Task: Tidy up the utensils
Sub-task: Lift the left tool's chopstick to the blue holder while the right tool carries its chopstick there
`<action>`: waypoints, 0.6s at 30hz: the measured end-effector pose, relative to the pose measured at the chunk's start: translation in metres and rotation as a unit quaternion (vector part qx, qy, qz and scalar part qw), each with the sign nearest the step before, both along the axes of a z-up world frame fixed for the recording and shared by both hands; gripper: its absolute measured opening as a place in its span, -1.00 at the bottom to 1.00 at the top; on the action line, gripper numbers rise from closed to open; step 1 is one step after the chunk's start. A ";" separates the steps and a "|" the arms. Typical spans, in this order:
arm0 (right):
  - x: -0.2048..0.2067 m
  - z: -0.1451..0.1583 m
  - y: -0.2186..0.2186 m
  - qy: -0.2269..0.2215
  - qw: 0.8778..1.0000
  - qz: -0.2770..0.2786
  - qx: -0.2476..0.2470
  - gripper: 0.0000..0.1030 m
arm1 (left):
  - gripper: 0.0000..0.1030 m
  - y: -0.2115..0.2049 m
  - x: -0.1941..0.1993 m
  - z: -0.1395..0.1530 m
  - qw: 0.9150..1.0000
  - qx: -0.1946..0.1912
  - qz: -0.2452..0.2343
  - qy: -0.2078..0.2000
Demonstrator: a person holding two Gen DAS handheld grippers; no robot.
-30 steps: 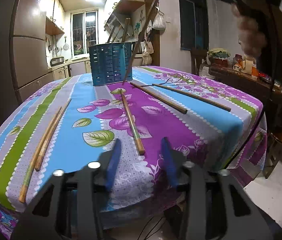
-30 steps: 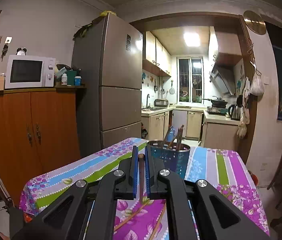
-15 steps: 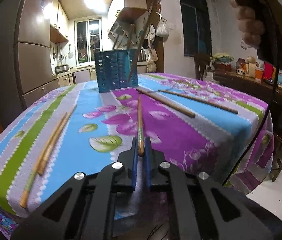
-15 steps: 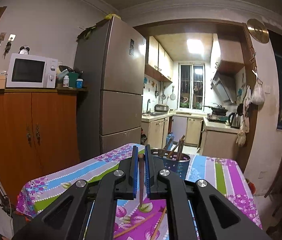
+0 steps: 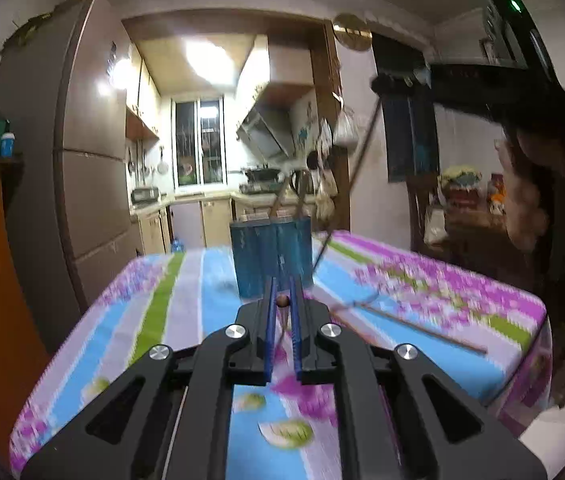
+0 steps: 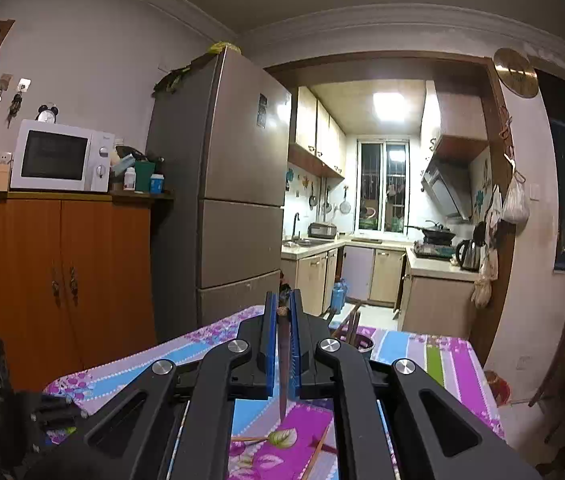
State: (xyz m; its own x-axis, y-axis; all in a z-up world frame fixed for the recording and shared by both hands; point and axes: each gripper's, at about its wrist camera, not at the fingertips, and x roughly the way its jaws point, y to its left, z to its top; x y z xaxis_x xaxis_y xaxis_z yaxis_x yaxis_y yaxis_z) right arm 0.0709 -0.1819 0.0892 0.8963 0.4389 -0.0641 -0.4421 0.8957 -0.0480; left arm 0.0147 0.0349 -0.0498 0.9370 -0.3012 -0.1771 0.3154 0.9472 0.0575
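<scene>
Since a second ago, my left tongs (image 5: 281, 305) have closed on a chopstick (image 5: 282, 301) and lifted it toward the holder (image 5: 270, 258). My right tongs (image 6: 281, 309) pinch another chopstick (image 6: 282, 364). Both hang loosely; either could swing, miss the holder, or slip.

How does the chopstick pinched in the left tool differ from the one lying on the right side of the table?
The pinched chopstick is clamped near its end in the left gripper's shut jaws and hangs downward. The lying chopstick rests flat on the tablecloth, untouched. The pinched one shows mostly end-on, the lying one along its length. Both are slim brown sticks outside the blue holder.
</scene>
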 end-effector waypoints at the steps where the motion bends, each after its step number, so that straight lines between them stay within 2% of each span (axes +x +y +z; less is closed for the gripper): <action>1: 0.001 0.003 0.000 -0.002 1.000 0.000 0.001 -0.86 | -0.89 0.001 0.003 0.006 1.000 -0.002 0.001 -0.005; 7: 0.011 0.015 0.001 0.004 1.000 0.002 -0.004 -0.86 | -0.90 0.001 0.038 0.040 1.000 -0.017 -0.009 -0.007; 11: 0.026 0.015 -0.001 0.032 0.999 -0.002 -0.005 -0.86 | -0.90 0.001 0.065 0.065 1.000 -0.025 -0.017 0.002; 18: 0.051 0.018 -0.010 0.073 0.997 -0.007 -0.004 -0.86 | -0.90 -0.011 0.093 0.108 1.000 -0.011 -0.028 -0.008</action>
